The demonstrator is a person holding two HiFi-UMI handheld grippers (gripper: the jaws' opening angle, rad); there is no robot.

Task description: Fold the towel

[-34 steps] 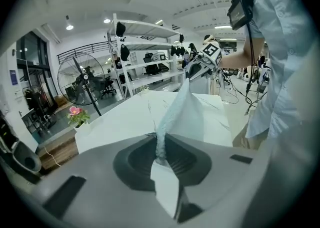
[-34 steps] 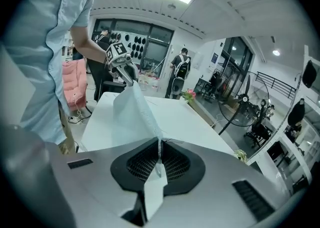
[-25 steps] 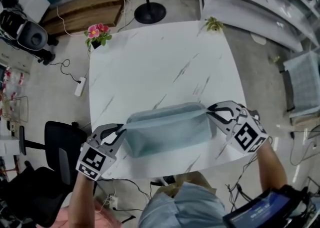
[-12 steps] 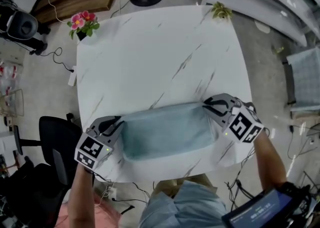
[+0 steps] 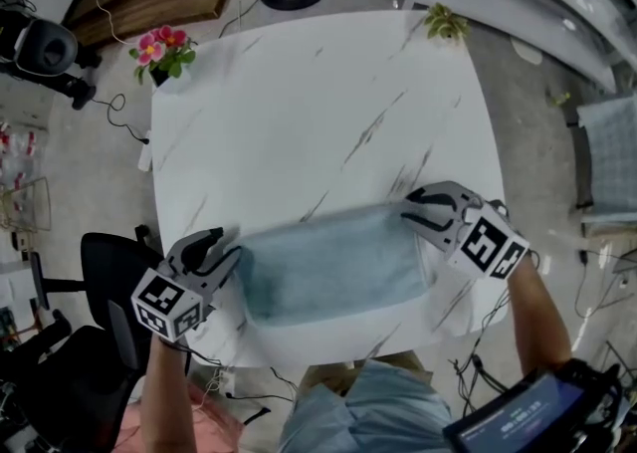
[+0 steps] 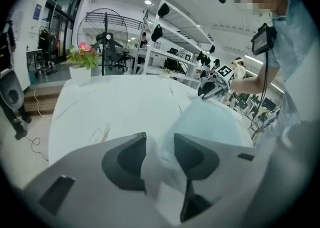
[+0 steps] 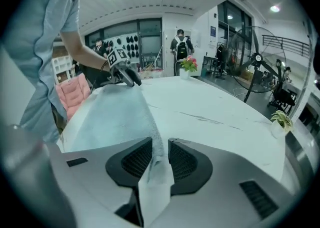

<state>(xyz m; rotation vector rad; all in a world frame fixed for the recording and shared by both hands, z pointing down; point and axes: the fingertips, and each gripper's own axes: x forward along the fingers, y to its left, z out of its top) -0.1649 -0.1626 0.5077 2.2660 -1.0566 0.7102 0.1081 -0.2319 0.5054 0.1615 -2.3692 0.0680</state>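
White marble-veined table (image 5: pixel 299 93) filled most of the head view. The pale blue towel (image 5: pixel 333 267) lay flat on its near part as a folded rectangle, its long side running between my two hands.

My left gripper (image 6: pixel 160 148) sat at the towel's left end. Its jaws had just been opening and stood well apart, with a loose fold of the towel's edge rising through the gap. My right gripper (image 7: pixel 160 156) sat at the right end. Its jaws had also just been opening, to a narrower gap, and a strip of towel ran up between them. I could not tell whether the cloth brushed the pads on either side.

From above, both towel ends were hidden under my jaws, and the marker cubes hid most of each hand. My shirt (image 5: pixel 358 406) cut off the table's near edge. A pot of pink flowers (image 5: pixel 161 48) stood at the far left corner, small and blurred.
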